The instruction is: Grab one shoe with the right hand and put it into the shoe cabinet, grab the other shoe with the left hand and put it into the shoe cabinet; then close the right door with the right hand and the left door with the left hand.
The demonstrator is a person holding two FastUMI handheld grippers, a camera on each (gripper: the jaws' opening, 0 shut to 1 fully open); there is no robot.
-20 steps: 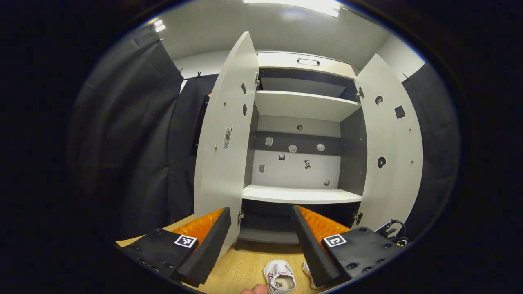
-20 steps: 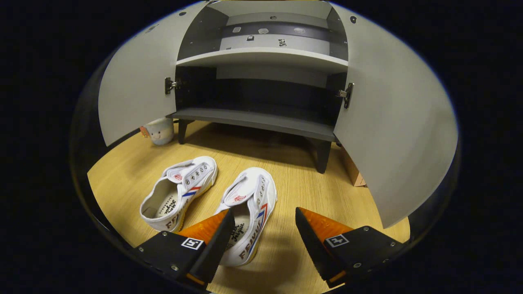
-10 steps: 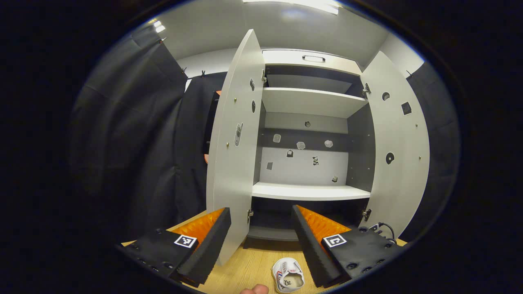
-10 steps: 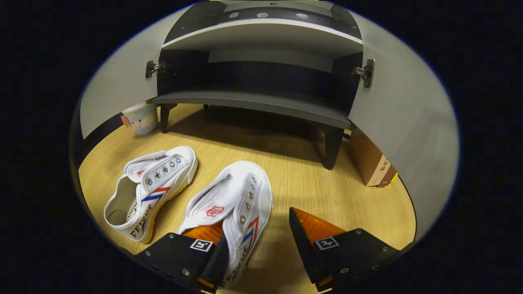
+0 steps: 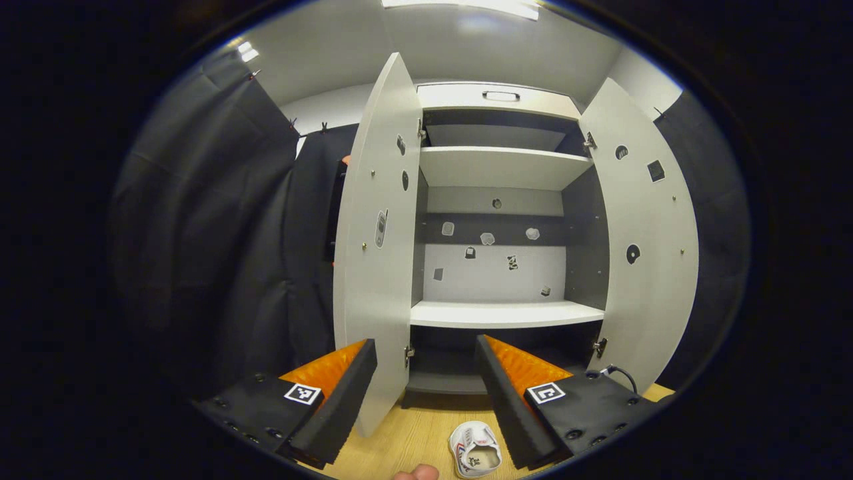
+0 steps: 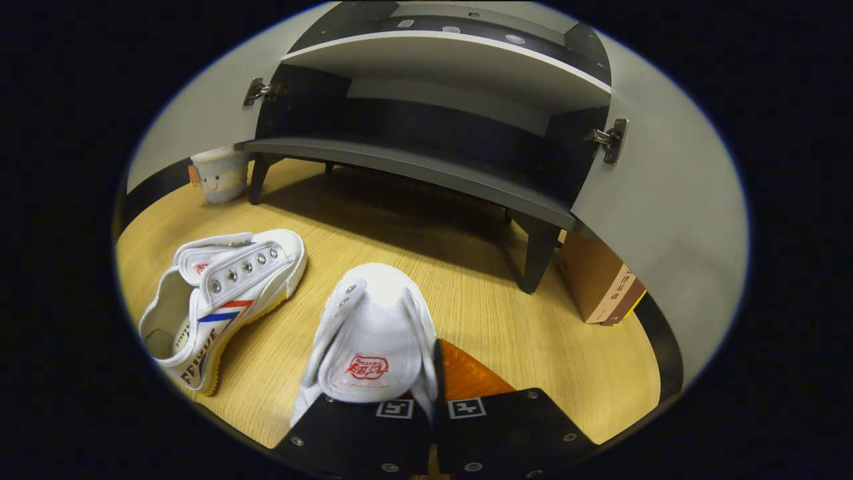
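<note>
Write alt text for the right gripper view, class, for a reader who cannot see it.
The right hand-held gripper is shut on the side of a white canvas shoe on a wooden floor. The second shoe lies to the left. Ahead, the shoe cabinet stands open, with a small plush toy and a cardboard box beside its legs.

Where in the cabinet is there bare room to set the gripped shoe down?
The dark bottom shelf lies bare between both open doors. The white middle shelf and upper shelf are bare too. The floor is crowded left, around the other white sneaker.
</note>
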